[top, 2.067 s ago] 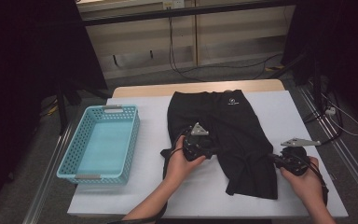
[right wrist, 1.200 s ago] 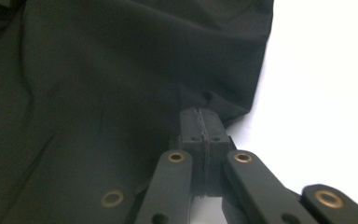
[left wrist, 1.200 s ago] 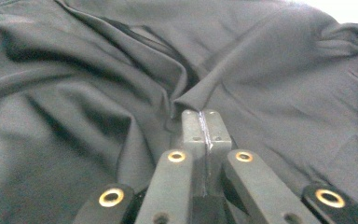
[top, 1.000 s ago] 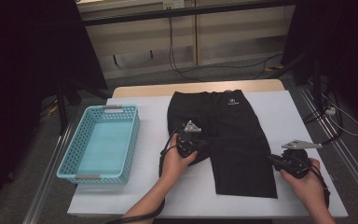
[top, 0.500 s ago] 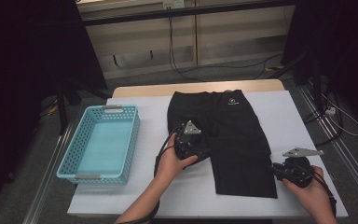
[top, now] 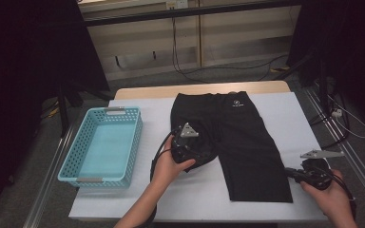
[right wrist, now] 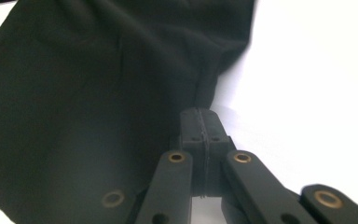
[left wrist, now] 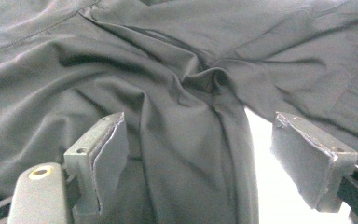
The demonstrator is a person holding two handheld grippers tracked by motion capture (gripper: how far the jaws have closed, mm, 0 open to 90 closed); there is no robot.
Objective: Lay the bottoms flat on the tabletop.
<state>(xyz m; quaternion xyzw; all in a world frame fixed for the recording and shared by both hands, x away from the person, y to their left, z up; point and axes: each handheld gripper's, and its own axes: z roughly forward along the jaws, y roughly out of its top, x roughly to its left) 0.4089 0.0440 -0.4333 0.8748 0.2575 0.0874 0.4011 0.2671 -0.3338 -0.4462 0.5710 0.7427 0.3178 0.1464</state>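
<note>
At the far left of the white bench we see a light blue basket, with nothing in it, well apart from the cloth. To its right lies a pair of black shorts, spread flat across the middle of the bench, waistband toward the far edge and legs toward us. The left claw rests on the near left part of the shorts, where the cloth is bunched into folds. In the left gripper view we find its jaws standing wide apart, having just been opening; the wrinkled cloth lies between and beyond the pads, but neither pad presses on it. Further right, the hem of the right leg of the shorts reaches toward the near edge. The right claw sits just beside that hem's outer corner, held low over the bench. In the right gripper view its jaws have just closed fully, pad against pad, at the edge of the dark cloth; we cannot tell whether any cloth is pinched between them.
</note>
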